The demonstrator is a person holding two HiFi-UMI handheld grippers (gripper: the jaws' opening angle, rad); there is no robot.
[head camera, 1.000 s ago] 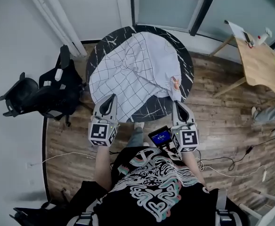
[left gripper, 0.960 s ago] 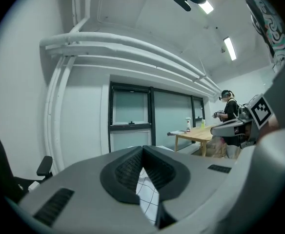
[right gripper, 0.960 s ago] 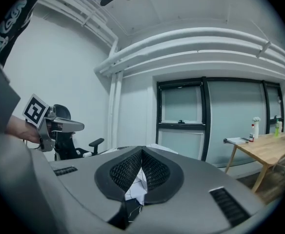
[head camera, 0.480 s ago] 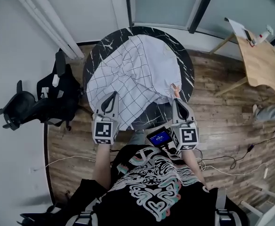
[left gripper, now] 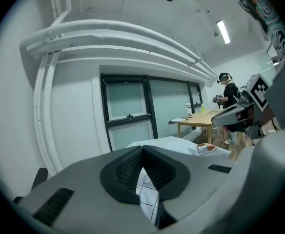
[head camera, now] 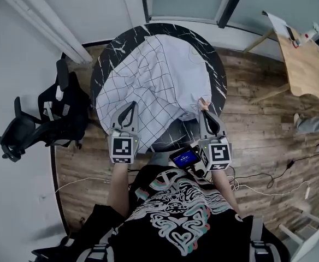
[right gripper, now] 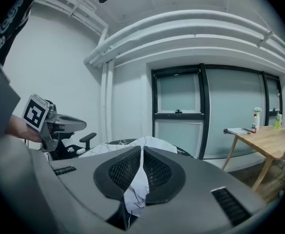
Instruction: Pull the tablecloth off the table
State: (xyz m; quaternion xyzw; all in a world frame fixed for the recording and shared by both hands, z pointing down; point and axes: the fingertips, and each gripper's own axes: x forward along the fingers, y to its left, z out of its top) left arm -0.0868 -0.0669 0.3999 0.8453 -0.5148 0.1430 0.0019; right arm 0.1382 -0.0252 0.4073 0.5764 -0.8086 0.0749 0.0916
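A white tablecloth with a black grid (head camera: 154, 75) lies crumpled over a round black marble table (head camera: 109, 52). My left gripper (head camera: 131, 105) is at the cloth's near left edge, shut on a fold of the tablecloth (left gripper: 150, 194) that hangs between its pads. My right gripper (head camera: 204, 108) is at the near right corner. Its jaws are starting to open, but the tablecloth (right gripper: 134, 191) is still pinched between them. The left gripper view shows the right gripper (left gripper: 240, 112) across the cloth.
A black office chair (head camera: 36, 121) stands left of the table. A wooden table (head camera: 307, 59) with bottles is at the far right. Cables (head camera: 263, 192) trail over the wood floor. A small blue-screened device (head camera: 185, 157) sits at my chest. A person (left gripper: 228, 89) stands near the wooden table.
Both grippers have stayed on the cloth's near edge. The cloth has bunched and slid a little toward me. The head view has shifted, so the chair sits further left.
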